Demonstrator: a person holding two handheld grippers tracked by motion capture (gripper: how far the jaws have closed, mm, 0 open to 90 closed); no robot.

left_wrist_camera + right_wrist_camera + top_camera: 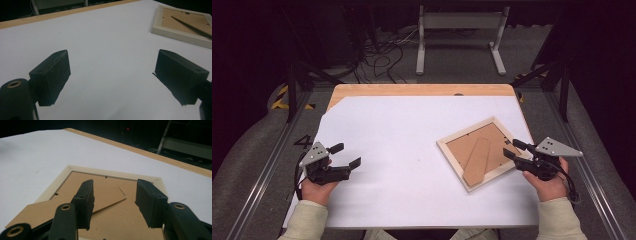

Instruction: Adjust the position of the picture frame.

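I see picture frame (482, 152) face-down on desk (412, 130), right side, stand flap up. My right claw (512, 149) half open, empty, over frame's edge. My left claw (346, 155) wide open, empty, well apart.

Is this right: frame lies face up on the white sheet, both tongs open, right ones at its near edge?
Not quite. The picture frame lies face down: the high view shows its brown backing board and stand leg up. The rest holds: it is on the white sheet, both the left tongs and right tongs open.
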